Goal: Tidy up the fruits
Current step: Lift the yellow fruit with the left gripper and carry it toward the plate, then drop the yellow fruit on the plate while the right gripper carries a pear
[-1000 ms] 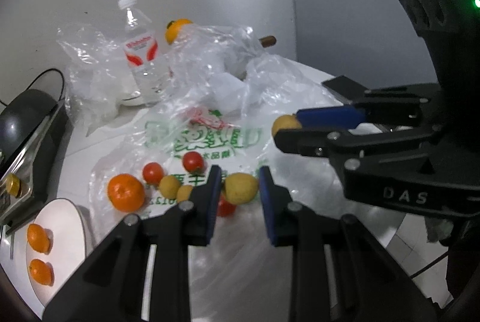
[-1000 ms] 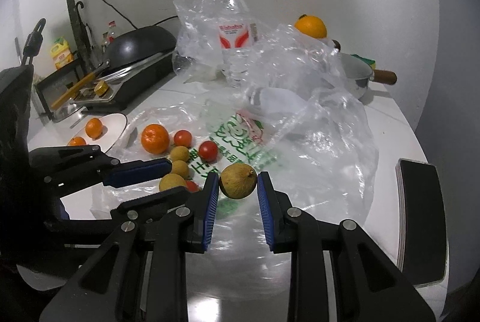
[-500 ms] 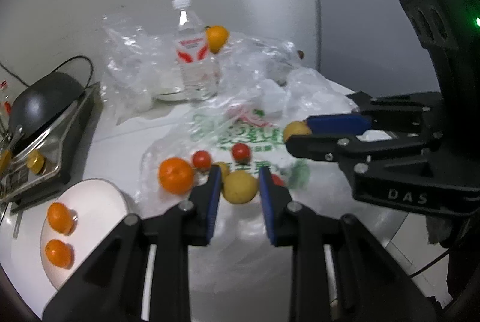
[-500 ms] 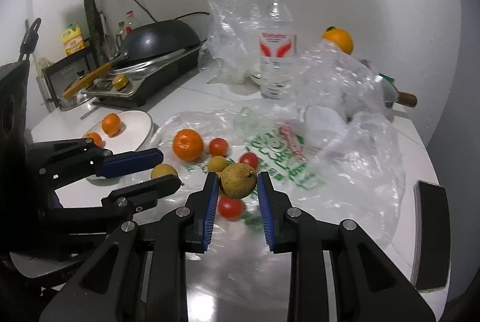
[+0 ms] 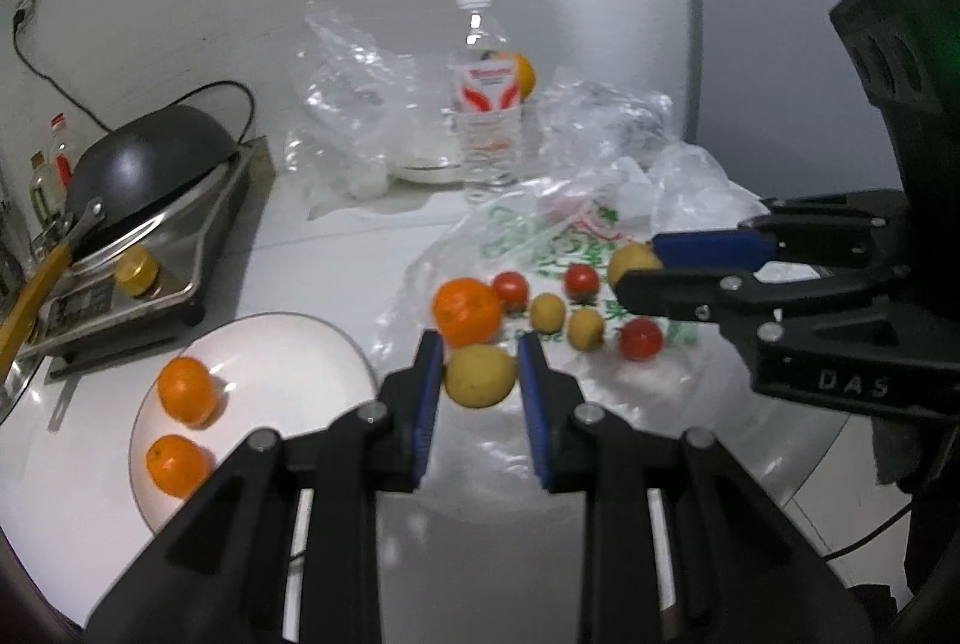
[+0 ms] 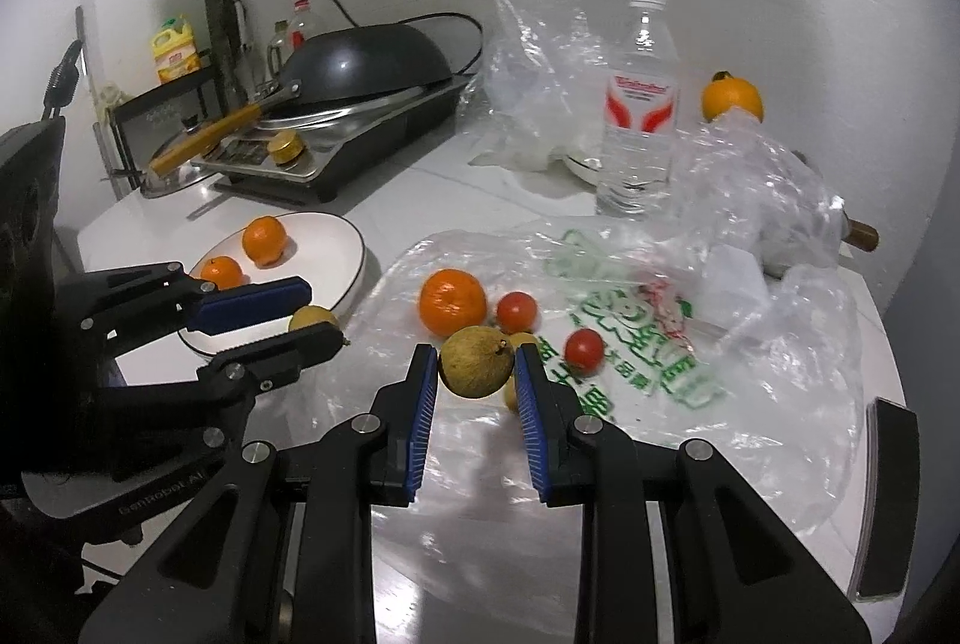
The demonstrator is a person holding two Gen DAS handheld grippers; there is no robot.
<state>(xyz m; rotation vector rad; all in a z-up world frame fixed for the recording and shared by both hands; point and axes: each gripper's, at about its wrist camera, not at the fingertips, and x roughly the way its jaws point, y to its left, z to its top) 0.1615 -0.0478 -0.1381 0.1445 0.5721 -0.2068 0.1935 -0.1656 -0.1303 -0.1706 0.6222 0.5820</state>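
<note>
yellow fruit [image 5: 480, 376] clamped between left gripper [image 5: 480, 374] pads

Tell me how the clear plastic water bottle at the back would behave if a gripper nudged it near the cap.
The water bottle stands tall and narrow, so a push up high would probably tip it rather than slide it. It looks nearly empty, so likely light and easily toppled. Its thin clear wall would probably dent under the fingers, and once down, its round body could roll.

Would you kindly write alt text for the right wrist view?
The right gripper is shut on a round yellow-brown fruit above a clear printed plastic bag strewn with an orange and red tomatoes. At left, the left gripper holds a similar fruit beside a white plate bearing two small oranges.
</note>
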